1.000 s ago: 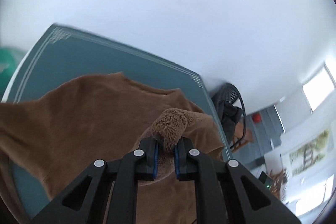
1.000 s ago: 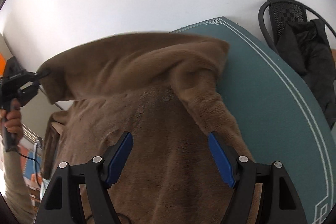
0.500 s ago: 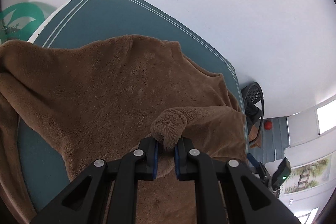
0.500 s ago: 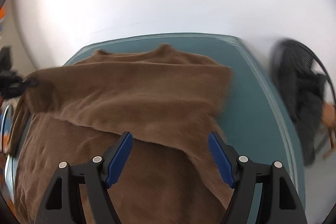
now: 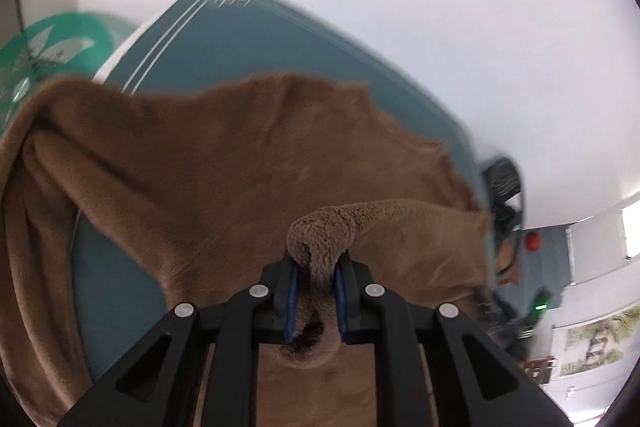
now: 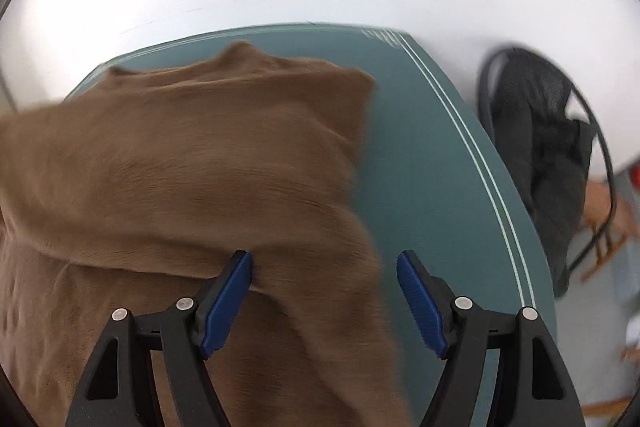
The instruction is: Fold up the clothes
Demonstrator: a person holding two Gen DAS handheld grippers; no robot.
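A brown fleece garment lies spread over a teal table mat. My left gripper is shut on a bunched fold of the fleece and holds it above the rest of the garment. In the right wrist view the same garment covers the left of the mat, its upper layer folded over. My right gripper is open, low over the garment's right edge, with fleece between the blue pads but not pinched.
A black chair draped with dark clothing stands beyond the mat's right edge. A green patterned object sits past the mat's far left corner. A white wall is behind the table.
My left gripper has carried its pinched fold across over the garment; the view has swung. My right gripper, still open, has dropped lower toward the garment's right edge.
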